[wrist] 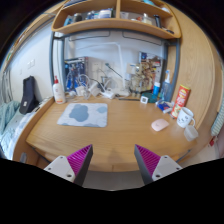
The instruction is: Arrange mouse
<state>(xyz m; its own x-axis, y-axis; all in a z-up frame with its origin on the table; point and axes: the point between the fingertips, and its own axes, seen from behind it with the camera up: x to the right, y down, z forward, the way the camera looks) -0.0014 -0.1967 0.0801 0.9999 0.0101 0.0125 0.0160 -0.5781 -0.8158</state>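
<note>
A small pale pink mouse [160, 125] lies on the wooden desk [120, 135], to the right and beyond my fingers. A grey-blue mouse mat [83, 114] lies on the desk's left half, well apart from the mouse. My gripper [113, 162] hovers above the desk's near edge, open, with its magenta pads [78, 158] wide apart and nothing between them.
A white cup [185, 117] and an orange can [181, 97] stand at the desk's right side. A white bottle [58, 91] and a dark bag [29, 95] are at the left. Clutter lines the back wall under a shelf [115, 25].
</note>
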